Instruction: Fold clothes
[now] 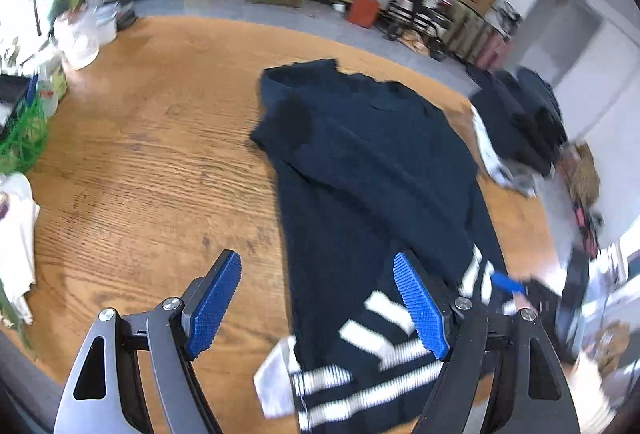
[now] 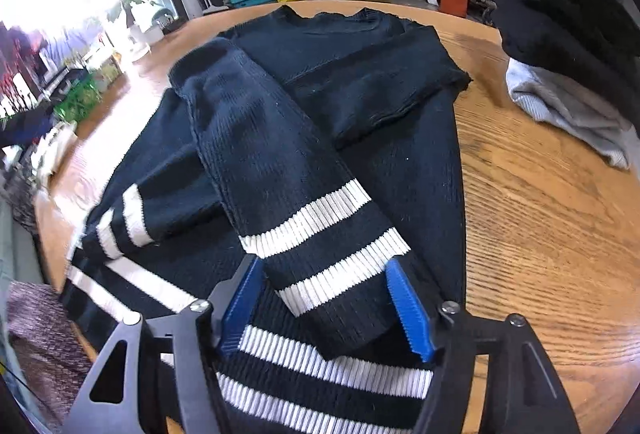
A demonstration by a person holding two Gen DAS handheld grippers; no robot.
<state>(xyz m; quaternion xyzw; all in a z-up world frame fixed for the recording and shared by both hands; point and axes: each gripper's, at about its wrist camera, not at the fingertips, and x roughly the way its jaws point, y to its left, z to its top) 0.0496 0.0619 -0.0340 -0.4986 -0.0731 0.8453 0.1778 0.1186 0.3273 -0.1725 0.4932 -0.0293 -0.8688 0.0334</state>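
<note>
A navy knit sweater (image 1: 360, 161) with white stripes lies flat on a round wooden table (image 1: 140, 153), both sleeves folded over its body. My left gripper (image 1: 318, 302) hovers open above the sweater's near left hem; one finger is over the cloth, the other over bare wood. In the right wrist view the sweater (image 2: 360, 73) fills the middle. My right gripper (image 2: 324, 308) is low over the striped hem (image 2: 320, 366), jaws apart on either side of a striped sleeve cuff (image 2: 328, 266). I see no pinch on the cloth. The other cuff (image 2: 132, 218) lies to the left.
A stack of dark folded clothes (image 2: 568, 13) on a grey garment (image 2: 560, 113) sits at the table's right edge. White plant pots (image 1: 80, 33), a green basket (image 1: 20, 137) and a white cloth (image 1: 16, 234) line the left side. Boxes and bags crowd the far wall.
</note>
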